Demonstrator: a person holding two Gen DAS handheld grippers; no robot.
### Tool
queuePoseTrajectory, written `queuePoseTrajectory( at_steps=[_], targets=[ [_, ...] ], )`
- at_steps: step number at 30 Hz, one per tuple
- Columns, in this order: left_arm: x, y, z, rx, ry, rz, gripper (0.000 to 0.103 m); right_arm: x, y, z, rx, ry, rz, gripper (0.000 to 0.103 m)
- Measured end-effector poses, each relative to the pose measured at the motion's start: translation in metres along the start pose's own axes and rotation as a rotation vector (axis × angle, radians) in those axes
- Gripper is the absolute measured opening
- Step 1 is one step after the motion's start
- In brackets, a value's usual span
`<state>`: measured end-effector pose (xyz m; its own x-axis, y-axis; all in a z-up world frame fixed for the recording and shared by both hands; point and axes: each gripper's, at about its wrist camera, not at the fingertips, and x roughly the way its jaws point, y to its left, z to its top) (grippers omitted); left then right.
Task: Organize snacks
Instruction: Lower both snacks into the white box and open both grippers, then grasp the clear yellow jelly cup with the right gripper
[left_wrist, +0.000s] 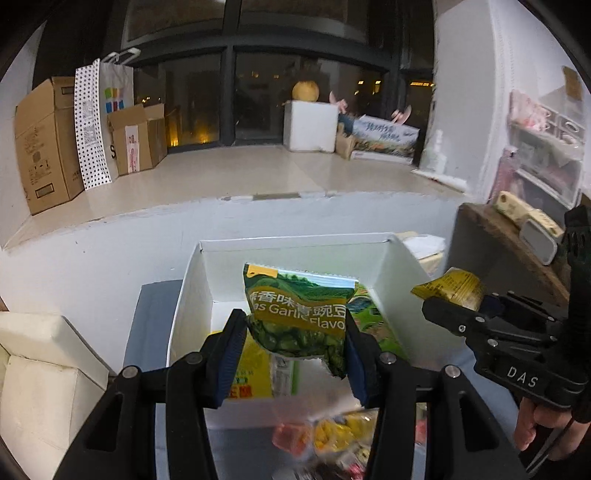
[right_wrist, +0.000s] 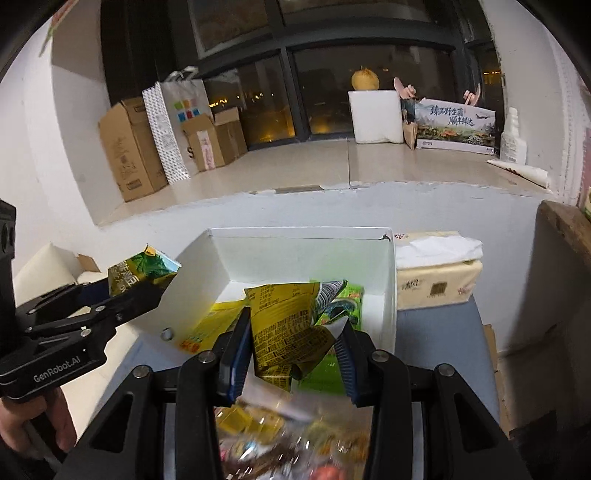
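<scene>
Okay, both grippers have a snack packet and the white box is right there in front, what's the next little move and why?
Probably carry the left gripper forward over the white box and let go. Its green pea packet hangs clamped near the box's front edge, while the right gripper grips a yellow packet beside it; dropping one at a time likely avoids a clash.

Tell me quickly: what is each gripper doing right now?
Left gripper: closed on the green pea packet.
Right gripper: closed on the yellow snack packet.

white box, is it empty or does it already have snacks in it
Not empty. The white box already holds a yellow packet and a green packet lying on its floor, with bare floor showing at the back.
</scene>
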<state>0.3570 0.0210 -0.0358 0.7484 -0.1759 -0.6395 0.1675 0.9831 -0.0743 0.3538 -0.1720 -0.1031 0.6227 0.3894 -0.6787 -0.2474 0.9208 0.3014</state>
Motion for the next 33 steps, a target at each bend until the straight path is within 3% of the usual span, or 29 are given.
queuePoseTrajectory(
  at_steps=[4,5,6,7,8,9,18,24,28,33],
  targets=[
    [0.022,0.008,0.002,-0.018,0.034,0.016,0.059,0.022,-0.004,0.011,-0.008,0.022,-0.019,0.048],
    [0.026,0.01,0.002,-0.021,0.043,0.02,0.064,0.025,-0.005,0.011,-0.009,0.025,-0.026,0.054],
    [0.032,0.013,0.001,-0.028,0.062,0.034,0.087,0.028,-0.005,0.01,-0.013,0.032,-0.032,0.062],
    [0.036,0.015,0.0,-0.039,0.069,0.046,0.103,0.03,-0.007,0.01,-0.017,0.035,-0.034,0.084],
    [0.036,0.018,-0.002,-0.048,0.063,0.051,0.103,0.029,-0.008,0.009,-0.015,0.025,-0.043,0.097],
    [0.036,0.02,-0.004,-0.044,0.06,0.052,0.103,0.028,-0.009,0.008,-0.013,0.012,-0.05,0.103],
    [0.034,0.022,-0.007,-0.039,0.063,0.044,0.103,0.019,-0.012,0.008,-0.006,-0.004,-0.066,0.103],
    [0.007,0.015,-0.018,-0.024,0.052,0.031,0.103,-0.011,-0.008,-0.004,-0.036,-0.027,-0.044,0.103],
    [-0.026,0.006,-0.045,-0.027,0.029,0.023,0.103,-0.034,-0.005,-0.031,-0.063,0.001,-0.027,0.103],
    [-0.065,-0.003,-0.097,-0.065,0.029,0.019,0.103,-0.071,-0.009,-0.092,-0.062,0.001,-0.021,0.103]
  ],
)
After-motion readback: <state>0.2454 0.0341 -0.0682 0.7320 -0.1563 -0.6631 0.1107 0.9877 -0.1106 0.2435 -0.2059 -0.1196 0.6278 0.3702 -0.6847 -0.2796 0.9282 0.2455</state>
